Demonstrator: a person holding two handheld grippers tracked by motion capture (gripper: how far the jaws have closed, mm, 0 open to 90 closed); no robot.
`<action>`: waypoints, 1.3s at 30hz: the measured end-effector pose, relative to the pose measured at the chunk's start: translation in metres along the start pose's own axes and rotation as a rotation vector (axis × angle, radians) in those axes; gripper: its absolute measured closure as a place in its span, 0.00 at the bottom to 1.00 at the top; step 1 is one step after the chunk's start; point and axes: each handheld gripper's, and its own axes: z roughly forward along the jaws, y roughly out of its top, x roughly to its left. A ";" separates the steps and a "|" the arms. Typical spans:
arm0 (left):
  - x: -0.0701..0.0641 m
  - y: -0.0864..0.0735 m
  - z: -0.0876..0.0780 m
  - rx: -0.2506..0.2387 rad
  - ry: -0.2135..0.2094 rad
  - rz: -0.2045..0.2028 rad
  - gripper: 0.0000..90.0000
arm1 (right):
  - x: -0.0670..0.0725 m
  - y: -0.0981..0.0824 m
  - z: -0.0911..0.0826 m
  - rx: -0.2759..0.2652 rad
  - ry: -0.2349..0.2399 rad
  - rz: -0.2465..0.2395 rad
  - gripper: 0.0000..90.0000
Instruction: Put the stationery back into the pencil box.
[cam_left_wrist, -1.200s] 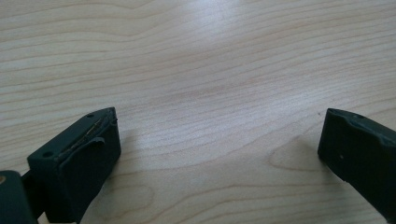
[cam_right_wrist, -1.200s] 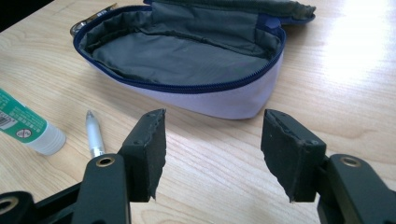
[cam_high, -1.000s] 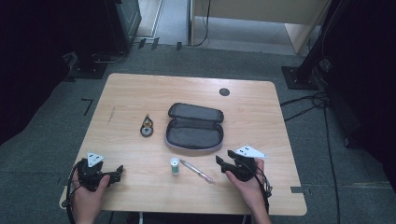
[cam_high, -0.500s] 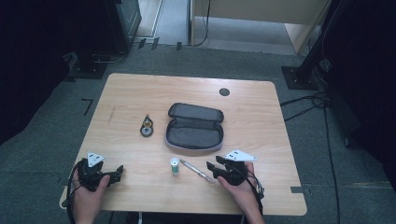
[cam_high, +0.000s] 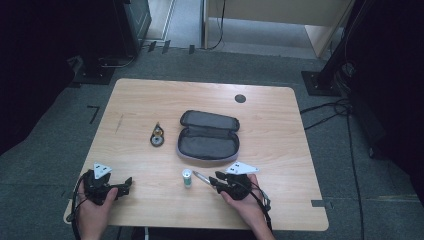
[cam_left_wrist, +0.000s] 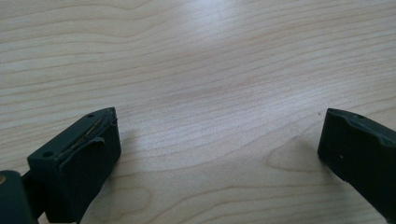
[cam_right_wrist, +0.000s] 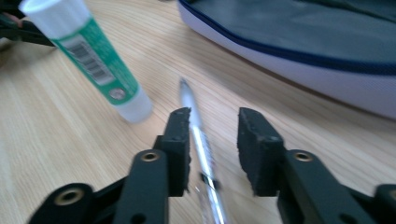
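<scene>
The right claw (cam_right_wrist: 212, 123) is being lowered over the pen (cam_right_wrist: 198, 133), its jaws just closing, narrowed but not yet pressing. The pen is lying on the tabletop (cam_high: 280, 120), just beside the glue stick (cam_right_wrist: 86, 56) (standing upright) and near the open pencil case (cam_high: 209, 136). The left claw (cam_left_wrist: 217, 140) is being held wide, nothing between.

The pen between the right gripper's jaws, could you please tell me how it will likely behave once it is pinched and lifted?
The pen looks thin, round and glossy, so it may roll or slip as the right gripper closes. It seems stiff and light. With the jaws well behind its tip, it could tilt when lifted.
</scene>
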 end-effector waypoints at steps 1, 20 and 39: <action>0.000 0.000 0.000 0.000 0.000 0.000 0.00 | 0.002 0.002 0.002 0.001 0.007 -0.010 0.77; 0.000 0.000 0.000 -0.001 -0.001 0.000 0.00 | 0.015 0.009 0.032 0.116 -0.039 -0.106 0.86; 0.000 0.000 0.000 -0.001 -0.001 0.000 0.00 | 0.013 0.002 0.029 0.104 -0.030 -0.193 0.89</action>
